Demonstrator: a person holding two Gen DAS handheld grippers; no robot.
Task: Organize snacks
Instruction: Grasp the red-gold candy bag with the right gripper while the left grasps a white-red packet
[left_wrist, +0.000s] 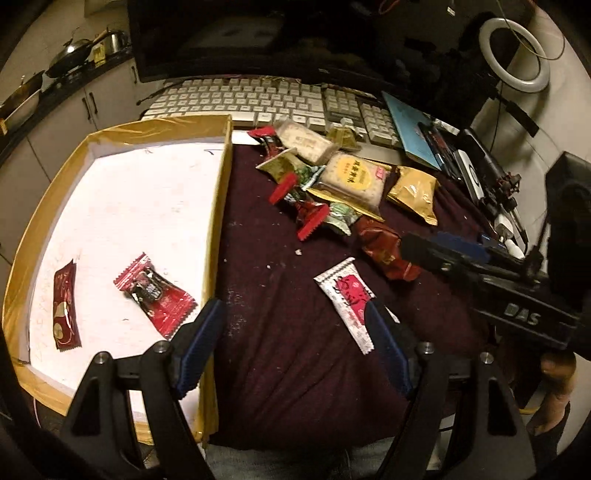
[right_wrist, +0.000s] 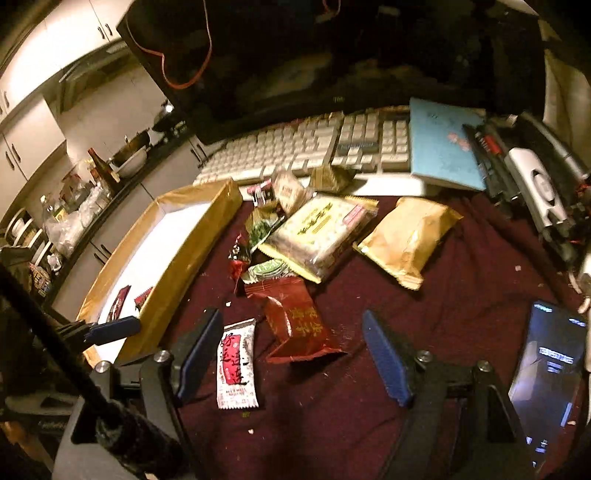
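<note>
A gold-rimmed box (left_wrist: 218, 192) with a white floor lies at left and holds two red snack packets (left_wrist: 157, 295), (left_wrist: 65, 306). A pile of snacks (left_wrist: 332, 177) lies on the maroon cloth. A white-and-red packet (left_wrist: 349, 299) lies just left of my left gripper's right finger. My left gripper (left_wrist: 295, 347) is open and empty, straddling the box's right wall. My right gripper (right_wrist: 291, 354) is open, above a dark red packet (right_wrist: 299, 321); the white-and-red packet (right_wrist: 236, 365) lies by its left finger. The box also shows in the right wrist view (right_wrist: 192, 258).
A white keyboard (left_wrist: 258, 99) and dark monitor (left_wrist: 258, 37) stand behind the pile. A blue notebook (right_wrist: 443, 144) and pens lie at right. A phone (right_wrist: 546, 373) lies at the near right. A ring light (left_wrist: 513, 55) stands at the back right.
</note>
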